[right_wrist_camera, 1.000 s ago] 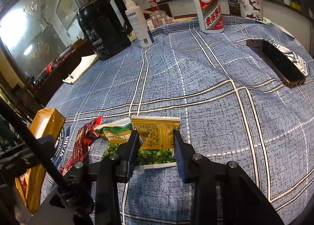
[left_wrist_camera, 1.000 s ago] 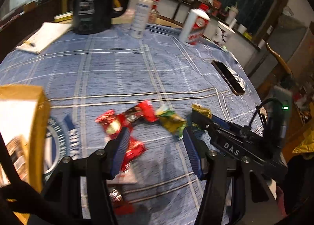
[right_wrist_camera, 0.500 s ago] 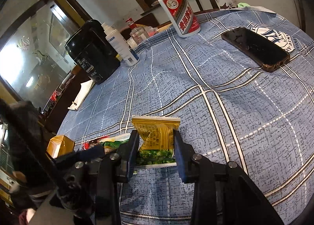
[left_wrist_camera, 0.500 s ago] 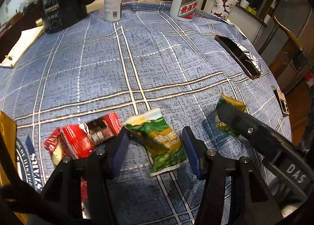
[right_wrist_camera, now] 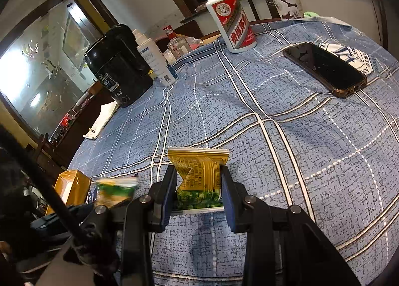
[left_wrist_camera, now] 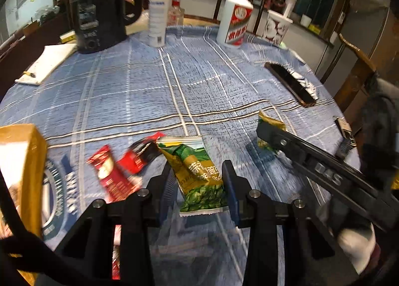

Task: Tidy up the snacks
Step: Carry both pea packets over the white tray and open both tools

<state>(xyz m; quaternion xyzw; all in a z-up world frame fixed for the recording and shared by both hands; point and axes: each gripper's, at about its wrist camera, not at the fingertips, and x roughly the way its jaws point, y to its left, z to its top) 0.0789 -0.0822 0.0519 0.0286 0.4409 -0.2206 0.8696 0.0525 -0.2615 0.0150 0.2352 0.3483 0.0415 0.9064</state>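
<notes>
My left gripper (left_wrist_camera: 198, 185) is shut on a green and yellow snack packet (left_wrist_camera: 197, 171) and holds it just above the blue checked tablecloth (left_wrist_camera: 149, 86). Red snack packets (left_wrist_camera: 117, 173) lie to its left. My right gripper (right_wrist_camera: 198, 192) is shut on a second yellow and green snack packet (right_wrist_camera: 199, 176), lifted off the cloth; it also shows in the left wrist view (left_wrist_camera: 270, 123). A yellow box (left_wrist_camera: 22, 173) stands at the left, also seen in the right wrist view (right_wrist_camera: 72, 186).
At the far side stand a black kettle (left_wrist_camera: 104, 6), a white spray bottle (left_wrist_camera: 158, 19), a white and red liquor bottle (left_wrist_camera: 235, 21) and a paper cup (left_wrist_camera: 276, 26). A phone (right_wrist_camera: 326, 69) lies at the right. A notepad (left_wrist_camera: 47, 61) lies far left.
My left gripper moved from the red packets to the green packet and shut on it. My right gripper lifted its packet and tilted up.
</notes>
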